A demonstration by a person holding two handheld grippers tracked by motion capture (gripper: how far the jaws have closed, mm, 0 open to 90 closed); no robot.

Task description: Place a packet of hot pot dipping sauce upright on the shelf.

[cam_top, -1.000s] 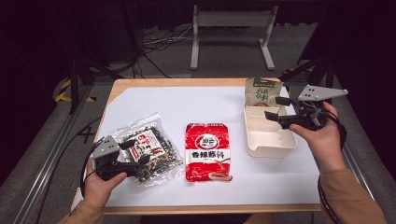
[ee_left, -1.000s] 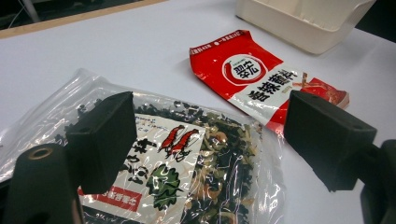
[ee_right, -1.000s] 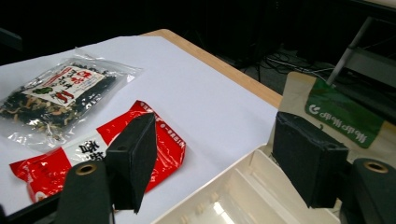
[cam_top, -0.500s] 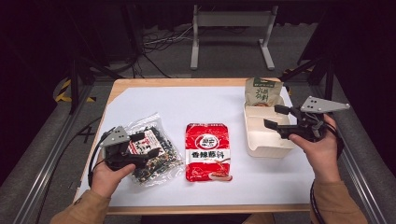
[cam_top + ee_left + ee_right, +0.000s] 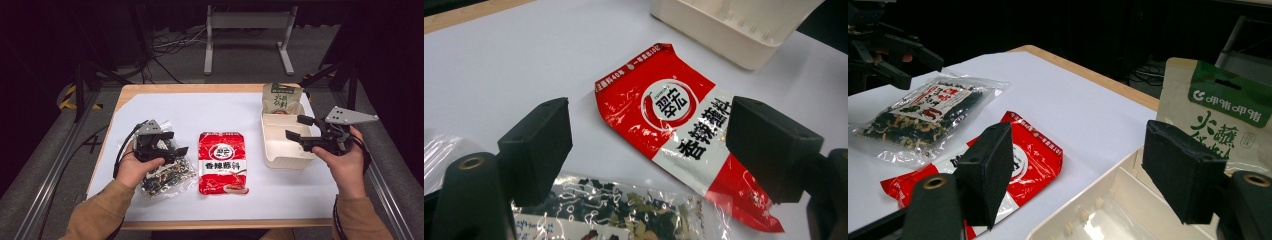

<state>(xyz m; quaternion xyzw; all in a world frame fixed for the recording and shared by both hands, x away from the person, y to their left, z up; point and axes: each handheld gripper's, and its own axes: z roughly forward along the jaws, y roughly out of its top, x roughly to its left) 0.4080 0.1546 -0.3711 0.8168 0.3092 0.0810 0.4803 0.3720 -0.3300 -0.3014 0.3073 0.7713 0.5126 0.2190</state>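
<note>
On the bench [image 5: 150,102], the dried-vegetable bag [image 5: 165,175] lies at the left, with the sauce packet [image 5: 222,162] just to its right. The tray [image 5: 281,145] sits well to the right of the packet, and a pouch [image 5: 281,98] leans behind the tray's far end.

Glossy red foil pkt [image 5: 222,162], crinkly clear plastic bag [image 5: 165,176], matt cream plastic tray [image 5: 280,152]

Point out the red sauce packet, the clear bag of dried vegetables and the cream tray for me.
Red sauce packet [image 5: 222,162], high view, on its white label band.
Clear bag of dried vegetables [image 5: 923,112], right gripper view, on its printed label.
Cream tray [image 5: 280,160], high view, on its near wall.
</note>
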